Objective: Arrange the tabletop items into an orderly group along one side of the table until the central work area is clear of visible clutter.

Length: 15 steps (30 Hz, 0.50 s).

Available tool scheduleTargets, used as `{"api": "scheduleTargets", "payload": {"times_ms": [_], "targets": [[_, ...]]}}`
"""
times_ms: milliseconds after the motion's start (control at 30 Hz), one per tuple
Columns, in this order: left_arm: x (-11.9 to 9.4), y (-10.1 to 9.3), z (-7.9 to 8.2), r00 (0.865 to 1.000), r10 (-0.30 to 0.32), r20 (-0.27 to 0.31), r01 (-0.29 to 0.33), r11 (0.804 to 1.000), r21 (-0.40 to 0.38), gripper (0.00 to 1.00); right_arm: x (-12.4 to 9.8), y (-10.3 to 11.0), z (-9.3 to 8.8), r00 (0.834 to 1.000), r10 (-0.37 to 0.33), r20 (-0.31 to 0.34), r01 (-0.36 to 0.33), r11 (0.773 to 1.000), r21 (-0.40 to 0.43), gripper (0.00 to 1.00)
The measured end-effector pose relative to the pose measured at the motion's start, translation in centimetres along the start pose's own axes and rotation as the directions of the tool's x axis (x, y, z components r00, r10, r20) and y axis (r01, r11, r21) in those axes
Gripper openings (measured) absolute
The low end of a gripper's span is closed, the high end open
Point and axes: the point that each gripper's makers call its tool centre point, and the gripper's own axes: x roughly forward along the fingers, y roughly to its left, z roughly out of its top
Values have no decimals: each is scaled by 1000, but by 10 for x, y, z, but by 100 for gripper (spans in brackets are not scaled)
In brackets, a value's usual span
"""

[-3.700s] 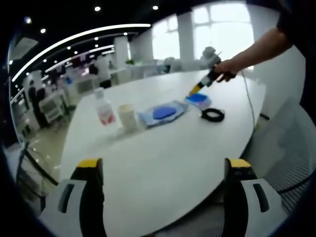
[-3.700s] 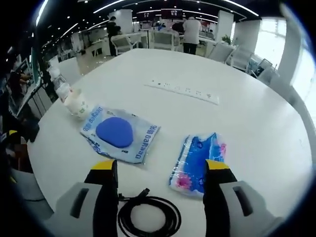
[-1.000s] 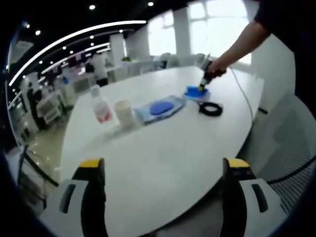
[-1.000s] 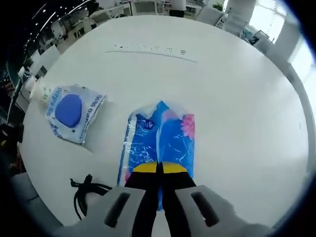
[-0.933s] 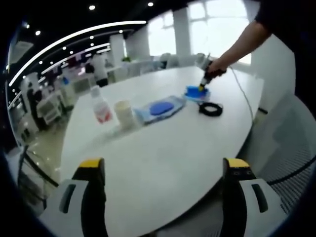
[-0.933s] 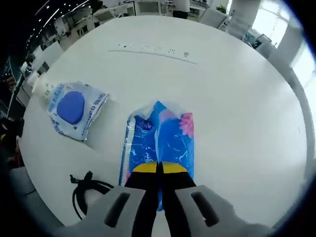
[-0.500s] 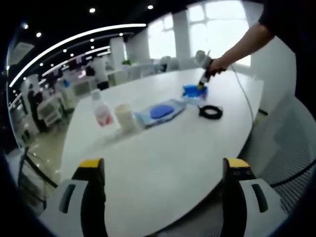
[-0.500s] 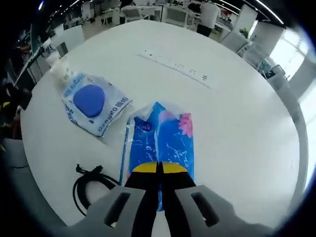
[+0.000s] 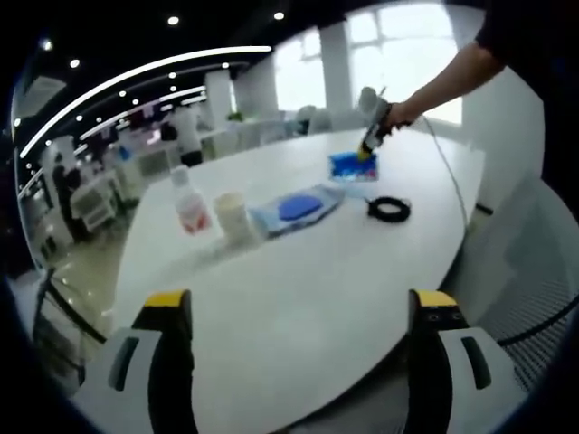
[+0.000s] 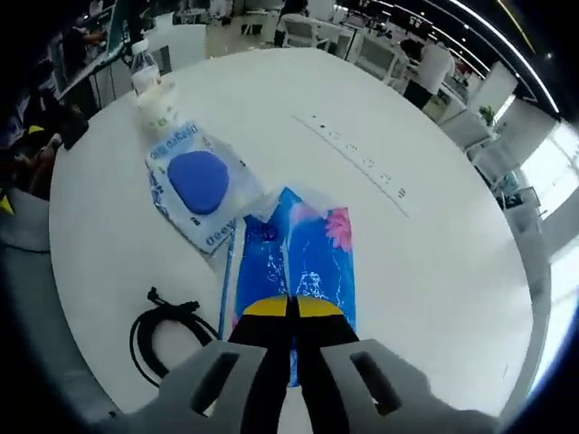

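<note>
Over the table's far end, R gripper [image 10: 291,312] is clamped shut on the blue pack [image 10: 294,258], which now hangs clear of the table [image 10: 434,262]; 1 s ago it still lay flat, so it's been lifted and is prob. in transit to the row. L gripper [image 9: 294,312] hangs wide open, empty, near the table's edge, unmoved. Pouch [image 10: 199,185], cup [image 9: 232,215] and bottle [image 9: 190,206] sit in a row; cable [image 10: 167,339] lies apart from them, beside the pouch, not yet grouped.
</note>
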Motion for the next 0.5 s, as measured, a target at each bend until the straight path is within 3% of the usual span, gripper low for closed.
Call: {"api": "scheduleTargets", "payload": {"times_ms": [500], "targets": [[0,-1,0,1000,-3,-3,3,1000,2,96,-8,12,22,999,33,34,-25,979,-200,0]]}}
